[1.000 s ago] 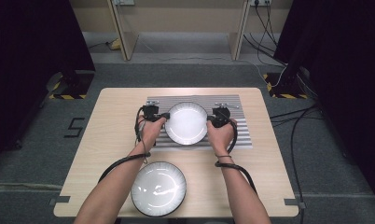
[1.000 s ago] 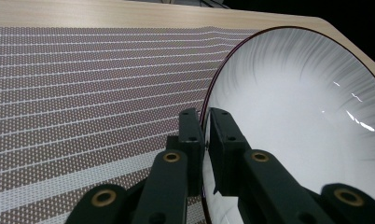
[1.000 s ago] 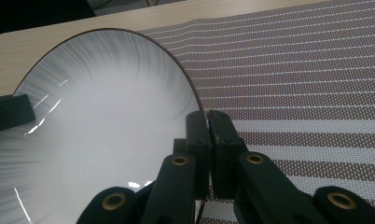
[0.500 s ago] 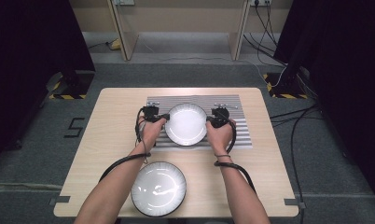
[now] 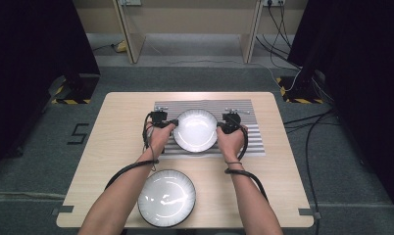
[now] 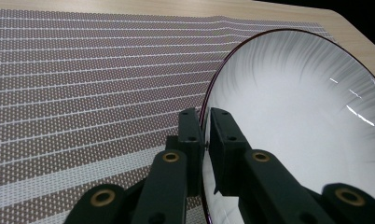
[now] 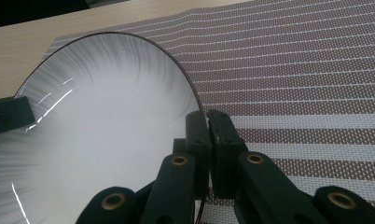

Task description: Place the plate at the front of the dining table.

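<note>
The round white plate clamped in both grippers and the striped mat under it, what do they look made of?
The round white plate looks like glazed ceramic: glossy, with sharp light streaks and a thin dark rim. The striped mat looks like woven vinyl or fabric mesh: matte, with a fine dotted weave in brown and pale bands.

White plate (image 5: 195,129) shading grey at its rim — brown-and-white striped mat (image 5: 244,132), black grippers.

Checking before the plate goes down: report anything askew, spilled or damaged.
Nothing stands out. The plate looks intact, pinched at opposite rims by the left gripper and right gripper over the striped mat. Nothing spilled.
</note>
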Motion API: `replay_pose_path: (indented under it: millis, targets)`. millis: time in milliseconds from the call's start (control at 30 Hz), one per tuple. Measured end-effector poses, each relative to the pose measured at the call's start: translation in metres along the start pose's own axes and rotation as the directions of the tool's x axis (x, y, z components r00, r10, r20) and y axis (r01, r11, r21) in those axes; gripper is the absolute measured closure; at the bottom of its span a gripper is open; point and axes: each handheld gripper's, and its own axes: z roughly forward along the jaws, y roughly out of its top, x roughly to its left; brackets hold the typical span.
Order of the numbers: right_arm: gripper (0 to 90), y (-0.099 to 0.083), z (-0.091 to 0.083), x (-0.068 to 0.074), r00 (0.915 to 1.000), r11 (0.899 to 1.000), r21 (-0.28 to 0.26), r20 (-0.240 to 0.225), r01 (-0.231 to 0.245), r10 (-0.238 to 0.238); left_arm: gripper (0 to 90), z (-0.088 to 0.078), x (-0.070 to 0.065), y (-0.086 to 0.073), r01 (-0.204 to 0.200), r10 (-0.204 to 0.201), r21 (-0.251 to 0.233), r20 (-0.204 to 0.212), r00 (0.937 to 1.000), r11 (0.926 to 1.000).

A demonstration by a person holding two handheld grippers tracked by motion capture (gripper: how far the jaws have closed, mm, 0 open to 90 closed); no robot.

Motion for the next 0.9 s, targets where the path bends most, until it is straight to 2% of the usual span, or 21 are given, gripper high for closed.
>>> replay_pose_path:
  millis: [100, 633, 733, 833, 900]
  targets:
    - [87.9, 0.0, 0.0008, -0.0007, 1.0, 1.0, 0.003, -0.002, -0.003, 0.003, 83.1, 0.0004, 0.0003, -0.0006, 0.008, -0.008, 0.008, -0.007, 0.9999, 0.9999]
    - [87.6, -0.0028, 0.0048, -0.0027, 0.9997, 0.999, 0.03, -0.002, -0.022, 0.022, 82.4, 0.005, -0.0007, -0.003, -0.01, 0.012, 0.035, -0.035, 0.9993, 0.9993]
    - [88.4, -0.0035, 0.0052, -0.0033, 0.9999, 1.0, 0.028, 0.009, -0.012, 0.012, 81.6, 0.0058, 0.0017, -0.0037, -0.008, 0.009, 0.042, -0.042, 0.9991, 0.9991]
    - [88.1, -0.0004, 0.003, -0.0041, 1.0, 1.0, 0.028, 0.002, -0.006, 0.006, 77.8, 0.0038, 0.0034, -0.0013, 0.005, -0.004, 0.022, -0.043, 0.9991, 0.9998]
    - [87.2, 0.002, 0.0011, -0.0055, 1.0, 1.0, 0.019, 0.002, 0.0, 0.0, 74.8, 0.0011, 0.0028, 0.0011, -0.002, 0.002, 0.005, -0.05, 0.9987, 1.0]
